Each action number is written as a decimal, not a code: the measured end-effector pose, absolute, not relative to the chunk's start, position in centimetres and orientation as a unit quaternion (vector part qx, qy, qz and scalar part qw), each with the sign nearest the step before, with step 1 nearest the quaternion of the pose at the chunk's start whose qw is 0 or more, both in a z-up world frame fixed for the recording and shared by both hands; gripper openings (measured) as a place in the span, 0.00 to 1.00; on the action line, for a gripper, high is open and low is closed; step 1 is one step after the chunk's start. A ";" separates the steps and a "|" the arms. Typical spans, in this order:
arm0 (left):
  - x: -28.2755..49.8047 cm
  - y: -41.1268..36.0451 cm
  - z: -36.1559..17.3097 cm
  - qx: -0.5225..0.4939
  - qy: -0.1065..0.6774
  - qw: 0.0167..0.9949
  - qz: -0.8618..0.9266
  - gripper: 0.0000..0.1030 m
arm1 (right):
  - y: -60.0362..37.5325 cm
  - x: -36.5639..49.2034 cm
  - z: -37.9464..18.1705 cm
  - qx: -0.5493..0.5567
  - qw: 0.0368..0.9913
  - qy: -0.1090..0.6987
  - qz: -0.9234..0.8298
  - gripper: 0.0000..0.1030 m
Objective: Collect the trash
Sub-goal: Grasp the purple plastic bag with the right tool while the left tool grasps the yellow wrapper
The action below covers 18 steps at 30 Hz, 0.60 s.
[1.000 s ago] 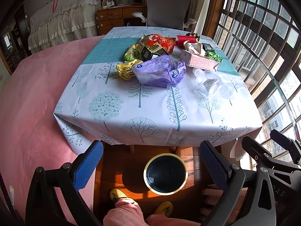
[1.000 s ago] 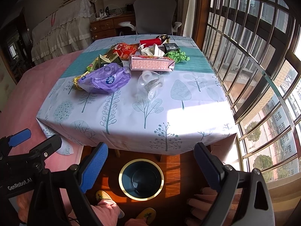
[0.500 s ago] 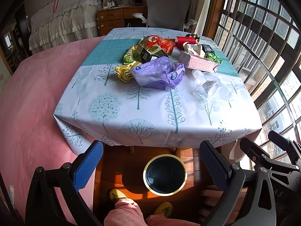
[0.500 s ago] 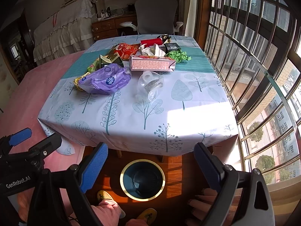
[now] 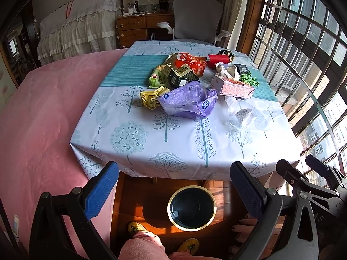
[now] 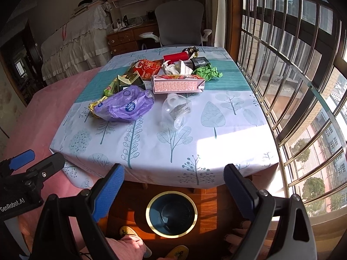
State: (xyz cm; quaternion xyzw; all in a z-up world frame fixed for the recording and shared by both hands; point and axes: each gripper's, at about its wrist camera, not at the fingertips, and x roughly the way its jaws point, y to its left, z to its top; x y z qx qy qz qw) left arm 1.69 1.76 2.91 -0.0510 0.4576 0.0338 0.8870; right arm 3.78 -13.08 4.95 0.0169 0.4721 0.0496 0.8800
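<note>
Trash lies on the tree-patterned tablecloth (image 5: 164, 138): a purple plastic bag (image 5: 188, 103), a crumpled yellow wrapper (image 5: 151, 97), a clear plastic bottle (image 5: 240, 113), a pink carton (image 5: 232, 87), red snack packs (image 5: 190, 62) and green paper (image 5: 249, 79). A dark bin with a gold rim (image 5: 192, 208) stands on the floor below the table's near edge. My left gripper (image 5: 173, 186) is open and empty above the bin. My right gripper (image 6: 173, 186) is open and empty, also above the bin (image 6: 171, 214). The purple bag (image 6: 125, 106) and bottle (image 6: 176, 110) show in the right wrist view too.
A pink bed (image 5: 43, 119) lies left of the table. A grey office chair (image 5: 197, 19) and wooden desk (image 5: 138, 28) stand behind it. Barred windows (image 5: 303, 54) run along the right. The person's knee (image 5: 141, 247) and yellow slippers (image 5: 135, 229) are by the bin.
Both grippers have risen and tilted slightly, so the table appears lower and nearer in both views. The jaws stay open and nothing on the table has moved.
</note>
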 end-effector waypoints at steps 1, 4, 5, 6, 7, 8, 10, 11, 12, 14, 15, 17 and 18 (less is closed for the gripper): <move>1.8 2.1 3.3 -0.050 0.455 0.888 0.036 0.98 | -13.1 4.0 5.1 0.021 0.882 0.469 0.051 0.91; 2.3 3.1 4.1 -0.042 0.448 0.892 0.048 0.98 | -12.7 4.7 5.5 0.030 0.886 0.459 0.058 0.91; 2.6 3.4 4.3 -0.040 0.448 0.892 0.049 0.98 | -12.5 4.9 5.7 0.033 0.888 0.455 0.061 0.91; 3.1 3.9 4.5 -0.039 0.446 0.893 0.049 0.98 | -12.2 5.2 5.8 0.036 0.890 0.450 0.065 0.91; 3.5 4.4 4.6 -0.040 0.446 0.893 0.049 0.98 | -11.8 5.5 6.0 0.037 0.892 0.446 0.068 0.91; 4.0 4.7 4.7 -0.041 0.447 0.892 0.046 0.98 | -11.4 6.0 6.1 0.036 0.893 0.444 0.073 0.91; 5.4 5.6 4.6 -0.045 0.455 0.889 0.036 0.98 | -10.5 7.0 6.0 0.030 0.892 0.444 0.082 0.91; 6.3 6.1 4.4 -0.046 0.461 0.886 0.030 0.98 | -10.1 7.5 5.9 0.030 0.891 0.445 0.085 0.91; 7.3 6.6 4.2 -0.045 0.466 0.883 0.031 0.98 | -9.8 8.1 5.8 0.031 0.891 0.445 0.087 0.90; 9.3 7.8 4.2 -0.048 0.470 0.881 0.035 0.98 | -9.2 9.6 5.6 0.038 0.890 0.447 0.085 0.88; 10.3 8.4 4.2 -0.052 0.470 0.880 0.031 0.98 | -9.0 10.5 5.5 0.042 0.889 0.449 0.082 0.87; 12.6 9.6 4.0 -0.051 0.476 0.878 0.022 0.98 | -8.4 12.2 5.0 0.052 0.886 0.455 0.076 0.85; 13.9 10.0 3.7 -0.047 0.483 0.874 0.013 0.98 | -8.1 13.2 4.6 0.055 0.883 0.461 0.072 0.85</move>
